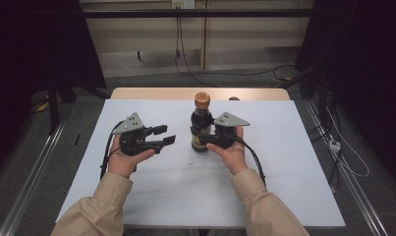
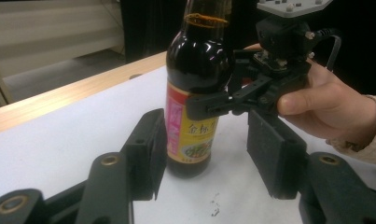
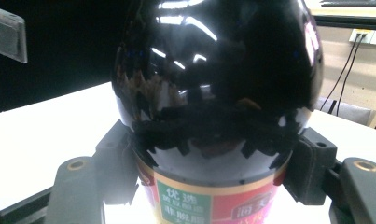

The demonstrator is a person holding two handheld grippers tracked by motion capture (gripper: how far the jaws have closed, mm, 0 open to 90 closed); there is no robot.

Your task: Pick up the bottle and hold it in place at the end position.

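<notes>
A dark glass sauce bottle with a bronze screw cap and red-and-yellow label (image 1: 201, 129) stands upright near the middle of the white table sheet (image 1: 284, 187), well in from every edge. The right gripper (image 1: 209, 137) is clamped across its labelled body. The left gripper (image 1: 163, 136) hovers just beside it, jaws parted and empty. The bottle looks heavy, rigid, slick and breakable; the cap offers the second hold. Open sheet surrounds it.
</notes>
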